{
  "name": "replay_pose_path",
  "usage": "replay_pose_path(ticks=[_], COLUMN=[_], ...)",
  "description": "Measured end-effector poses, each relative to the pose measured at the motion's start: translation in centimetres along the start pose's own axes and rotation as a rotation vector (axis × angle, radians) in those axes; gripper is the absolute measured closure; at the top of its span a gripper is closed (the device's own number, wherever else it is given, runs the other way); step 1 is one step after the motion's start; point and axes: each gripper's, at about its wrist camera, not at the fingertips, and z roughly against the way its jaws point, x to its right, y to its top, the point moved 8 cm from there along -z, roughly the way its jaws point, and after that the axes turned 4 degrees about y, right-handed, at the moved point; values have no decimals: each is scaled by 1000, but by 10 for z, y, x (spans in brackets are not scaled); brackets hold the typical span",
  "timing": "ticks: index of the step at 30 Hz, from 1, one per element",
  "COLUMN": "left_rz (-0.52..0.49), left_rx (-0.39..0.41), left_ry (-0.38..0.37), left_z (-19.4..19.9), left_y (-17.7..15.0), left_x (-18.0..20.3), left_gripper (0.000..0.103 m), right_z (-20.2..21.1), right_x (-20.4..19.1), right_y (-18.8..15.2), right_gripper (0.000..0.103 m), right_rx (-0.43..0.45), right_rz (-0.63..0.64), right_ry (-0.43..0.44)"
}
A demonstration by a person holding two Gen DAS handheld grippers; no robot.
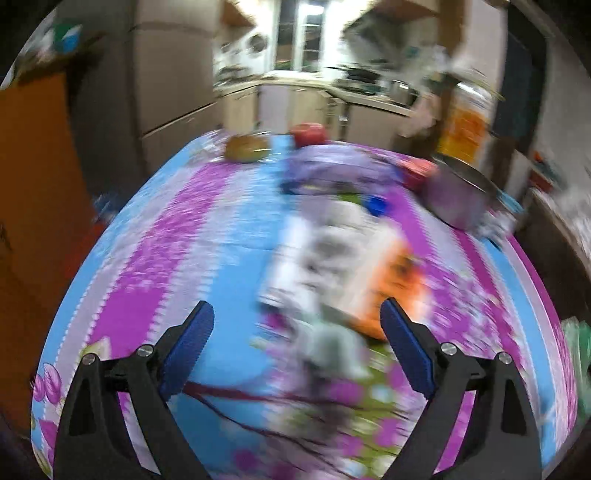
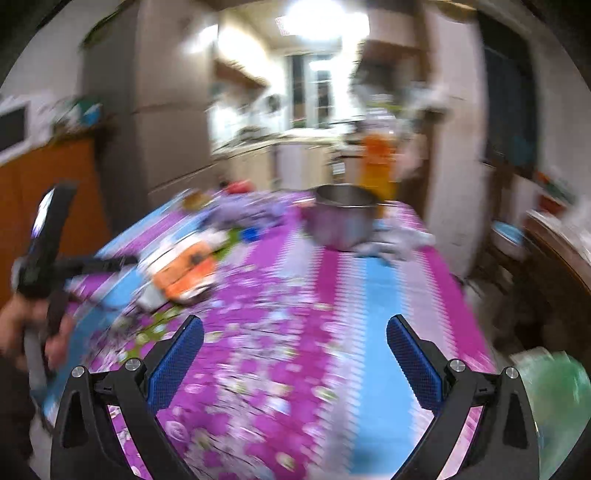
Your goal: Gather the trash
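- Over the bench (image 1: 207, 221), your left gripper (image 1: 297, 317) has jaws spread wide, holding nothing; the blurred orange-and-white wrapper (image 1: 391, 273) lies just ahead between them.
- Your right gripper (image 2: 295, 332) is likewise spread and empty, the wrapper (image 2: 184, 273) well off to its left.

heavy motion blur smears both fisheye views; a ceiling light (image 2: 321, 18) blows out top centre, edges curve into black corners, only the gripper fingers (image 1: 192, 347) stay sharp.
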Motion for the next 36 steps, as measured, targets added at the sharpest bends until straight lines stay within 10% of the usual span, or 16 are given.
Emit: replay_pose_path(ticks=[6, 15, 21, 28, 32, 36], left_rz=[-4, -9, 18, 30, 26, 36], left_rx=[-106, -169, -192, -189, -194, -195], left_ry=[-133, -192, -209, -223, -238, -251], left_z=[-50, -83, -92, -90, -88, -87], left_y=[23, 14, 11, 11, 10, 10], left_x=[-12, -4, -11, -10, -5, -6], left_gripper=[15, 15, 21, 21, 21, 21], right_z=[-77, -161, -180, -137, -153, -172], right_x=[-67, -118, -135, -159, -173, -158], right_y=[20, 40, 43, 25, 7, 15], right_gripper=[4, 4, 4, 7, 38, 48], right_rx=[-144, -327, -339, -131, -132, -155], right_rz=[96, 308, 436, 580, 575, 504], right_ry=[339, 519, 486, 267, 172, 96])
